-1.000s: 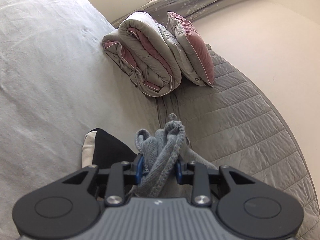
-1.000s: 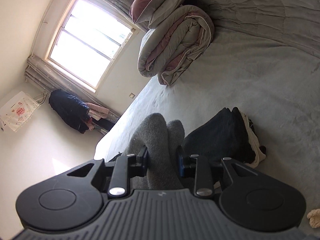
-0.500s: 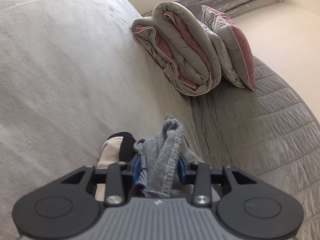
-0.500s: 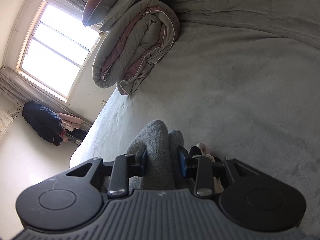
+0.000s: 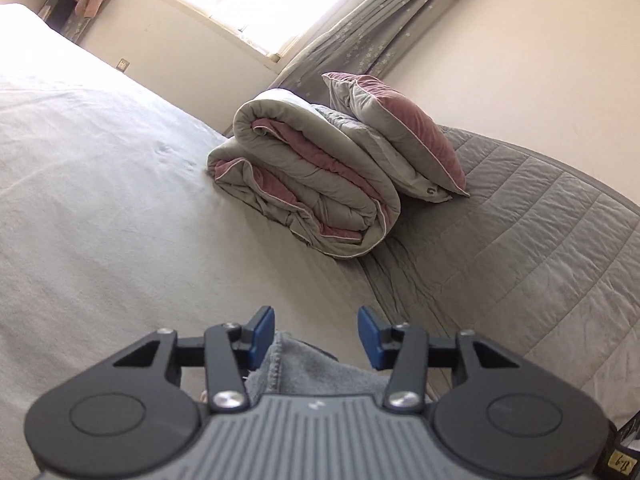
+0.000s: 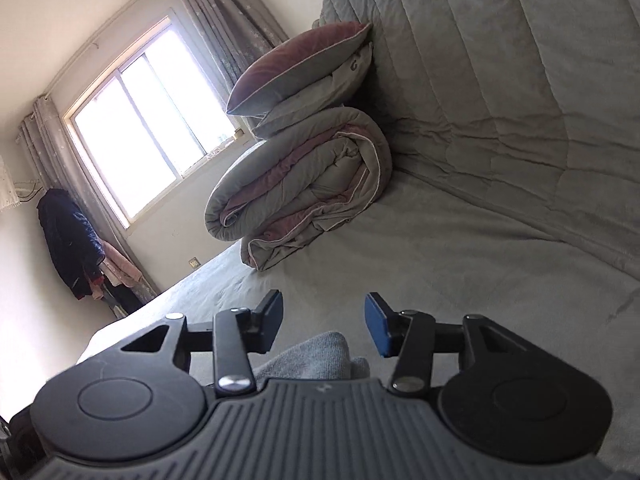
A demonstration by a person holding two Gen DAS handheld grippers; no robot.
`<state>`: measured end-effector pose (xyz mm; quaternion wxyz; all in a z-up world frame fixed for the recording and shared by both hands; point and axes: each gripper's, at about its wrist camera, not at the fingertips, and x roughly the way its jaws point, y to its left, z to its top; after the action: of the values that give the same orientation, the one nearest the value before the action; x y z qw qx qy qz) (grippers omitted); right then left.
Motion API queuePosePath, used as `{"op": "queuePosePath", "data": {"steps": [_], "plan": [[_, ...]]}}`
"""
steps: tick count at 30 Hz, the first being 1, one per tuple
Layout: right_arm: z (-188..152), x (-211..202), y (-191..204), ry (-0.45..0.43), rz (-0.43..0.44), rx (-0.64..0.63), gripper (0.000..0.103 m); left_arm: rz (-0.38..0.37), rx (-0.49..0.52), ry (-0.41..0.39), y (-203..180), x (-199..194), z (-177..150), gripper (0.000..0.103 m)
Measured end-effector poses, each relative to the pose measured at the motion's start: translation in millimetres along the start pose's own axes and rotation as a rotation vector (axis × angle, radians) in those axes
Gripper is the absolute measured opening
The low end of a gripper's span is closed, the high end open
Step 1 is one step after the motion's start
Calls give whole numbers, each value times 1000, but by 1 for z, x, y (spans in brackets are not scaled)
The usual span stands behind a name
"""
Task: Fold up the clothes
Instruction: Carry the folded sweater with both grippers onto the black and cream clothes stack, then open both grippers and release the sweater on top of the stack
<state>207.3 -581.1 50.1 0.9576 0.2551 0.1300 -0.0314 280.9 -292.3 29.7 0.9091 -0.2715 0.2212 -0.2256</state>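
1. Left tool (image 5: 316,332) stands with its blue pads apart; the grey knit garment (image 5: 316,372) lies low between them, brushing the left pad but not pinched, so nothing is gripped.
2. Right tool (image 6: 323,326) is likewise parted, and its jaws have just been closing a little; a rounded fold of the same grey garment (image 6: 316,354) sits below the gap, free of both pads.
3. The garment rests on the bed (image 5: 100,208), well apart from the rolled duvet (image 5: 308,184) and the pillow (image 5: 400,132).
4. Judged step: a fold has been laid down and let go.
5. Next, likely lift both tools clear without snagging the knit, then find fresh edges for another fold.
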Motion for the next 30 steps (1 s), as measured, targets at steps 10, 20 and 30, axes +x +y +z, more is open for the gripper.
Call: {"op": "queuePosePath", "data": {"steps": [10,20,30], "plan": [[-58,8,17,62,-107,-291,12,101,155,86,-1,7,-29,23],[-31,-38,29,53,-136,-183,31,130,176,167,-18,-41,-14,38],[-30,-92,68,111,-155,-205,54,191,266,285,-43,-104,-14,51]]}}
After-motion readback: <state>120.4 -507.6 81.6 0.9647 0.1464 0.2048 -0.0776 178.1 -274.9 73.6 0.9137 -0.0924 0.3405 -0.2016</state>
